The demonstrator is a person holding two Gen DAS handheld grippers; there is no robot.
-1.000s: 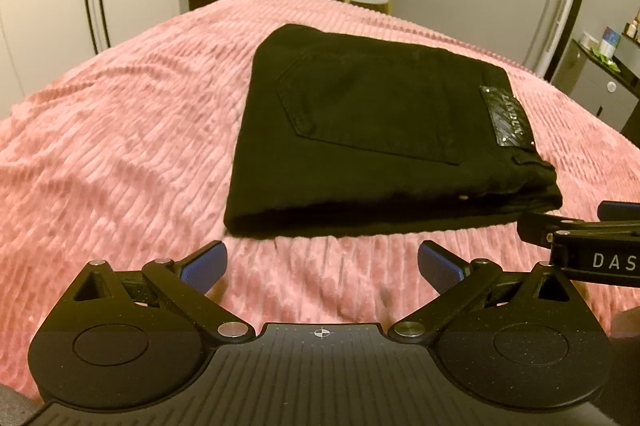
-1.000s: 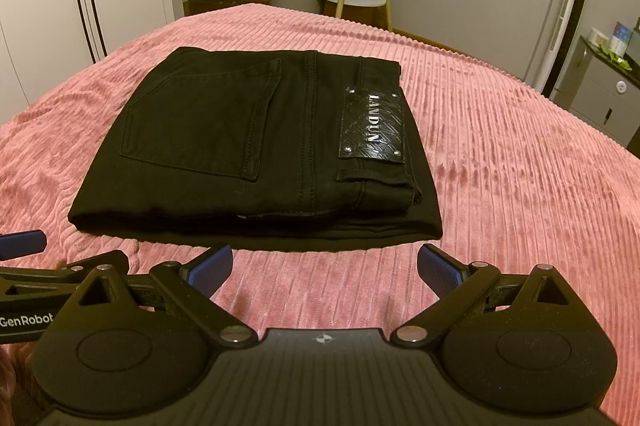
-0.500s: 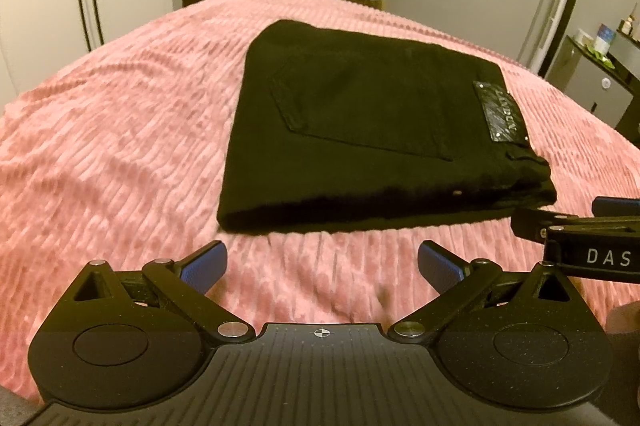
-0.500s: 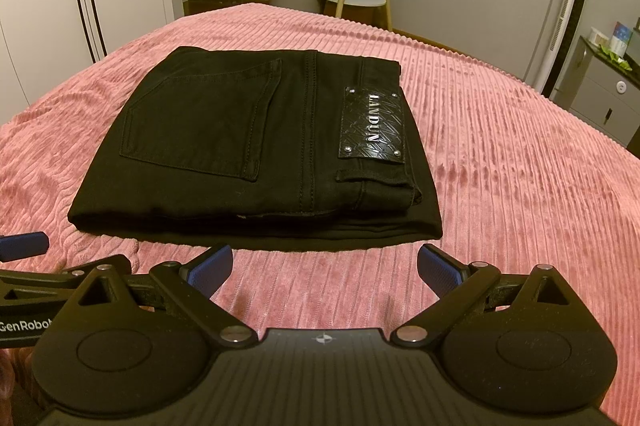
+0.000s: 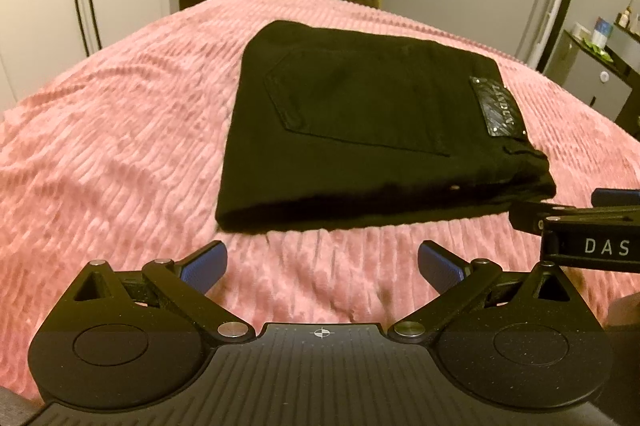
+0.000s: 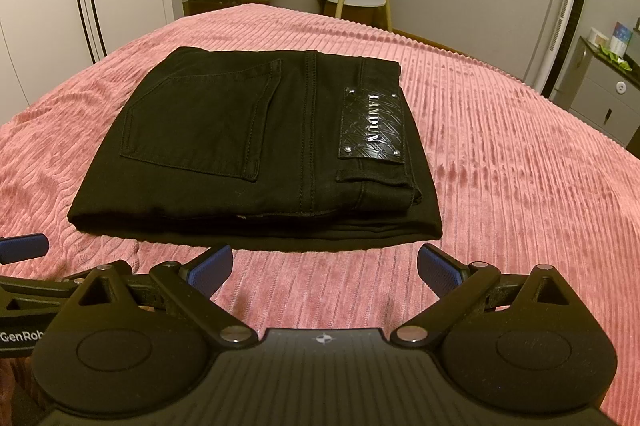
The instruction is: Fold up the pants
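My black jeans sit folded in a tidy stack on the pink bedspread, both my left hand-held gripper and right hand-held gripper spread empty just short of them, so folding looks finished, maybe one smoothing press left.

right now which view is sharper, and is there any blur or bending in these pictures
Right wrist view is sharper: the lettering on the black embossed leather patch of the folded black denim pants reads cleanly. Left wrist view is soft with motion blur, smearing the patch and the pink ribbed bedspread. Both are fisheye, bowing the bedspread edges; lighting is dim and warm.
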